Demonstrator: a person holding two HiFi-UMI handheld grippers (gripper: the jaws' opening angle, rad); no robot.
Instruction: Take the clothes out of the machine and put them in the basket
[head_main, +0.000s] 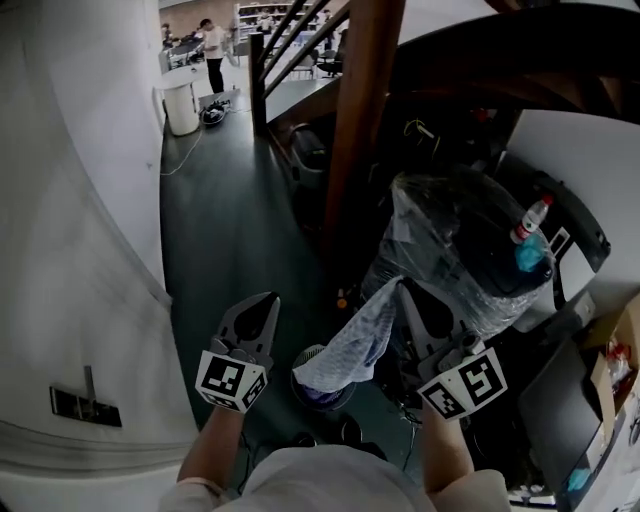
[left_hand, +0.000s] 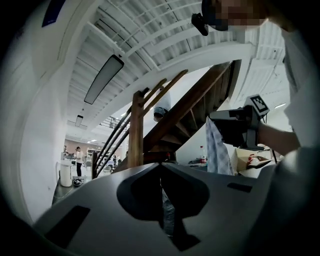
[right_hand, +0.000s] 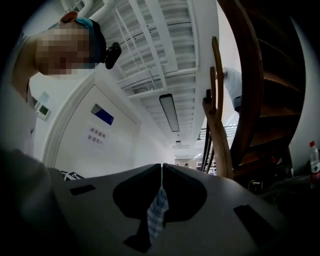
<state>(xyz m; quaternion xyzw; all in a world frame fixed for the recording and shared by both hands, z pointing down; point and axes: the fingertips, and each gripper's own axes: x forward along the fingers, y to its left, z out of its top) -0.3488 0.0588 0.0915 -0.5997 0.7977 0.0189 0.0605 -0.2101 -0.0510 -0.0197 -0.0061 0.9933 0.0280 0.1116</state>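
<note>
Head view: right tool (head_main: 403, 288) pinches limp, thin, checked cloth (head_main: 352, 348).

Grey left tongs (head_main: 266, 300), right tongs (head_main: 405, 290); black-white marker cubes (head_main: 232, 381); white sleeves (head_main: 188, 496).

The head view looks steeply down from above the person's chest onto the left claw (head_main: 262, 312), the right claw (head_main: 408, 298) and the dark floor (head_main: 225, 230), with the wooden staircase (head_main: 365, 120) ahead. The left gripper view sits close behind the left claw (left_hand: 160, 165), tipped slightly up toward the staircase (left_hand: 136, 130), with the right claw (left_hand: 214, 120) at its right. The right gripper view rides equally close behind the right claw (right_hand: 162, 165), facing up past a white door (right_hand: 95, 142). All three share the staircase (right_hand: 247, 90) and the checked cloth (head_main: 355, 340) (left_hand: 217, 150) (right_hand: 156, 215).
</note>
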